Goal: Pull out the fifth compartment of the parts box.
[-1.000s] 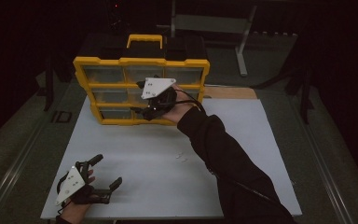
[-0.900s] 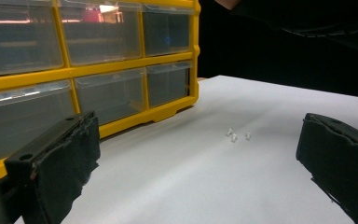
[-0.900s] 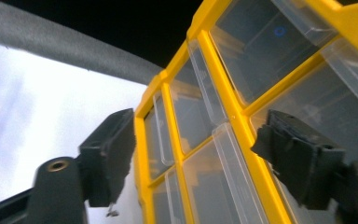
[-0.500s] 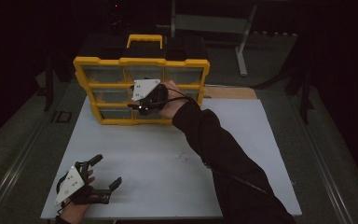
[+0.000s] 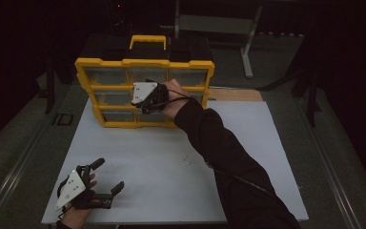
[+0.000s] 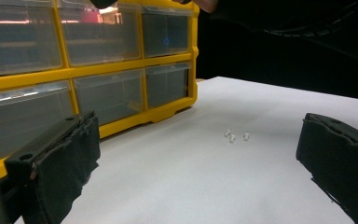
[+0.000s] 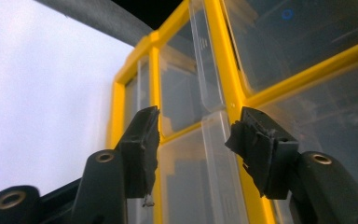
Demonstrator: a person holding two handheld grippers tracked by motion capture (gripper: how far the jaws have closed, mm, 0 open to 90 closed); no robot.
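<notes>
The right gripper [image 5: 143,102] had been shifted left across the yellow organizer [image 5: 88,78], jaws narrowing around a drawer's clear pull-tab [image 7: 214,140], not yet pressed. The left gripper [image 5: 108,175], jaws apart, was kept at lower left on open white board [image 5: 171,181].

Yellow organiser [image 5: 145,64] with clear drawers [image 5: 119,98], white table [image 5: 171,176], black fingers [image 7: 144,135]

Dim lab or workshop test bay. White flat board table [image 5: 248,143] on grey floor; yellow plastic drawer organiser with clear fronts [image 5: 144,63] at far side; grey metal stand [image 5: 219,24] behind; black surroundings.
</notes>
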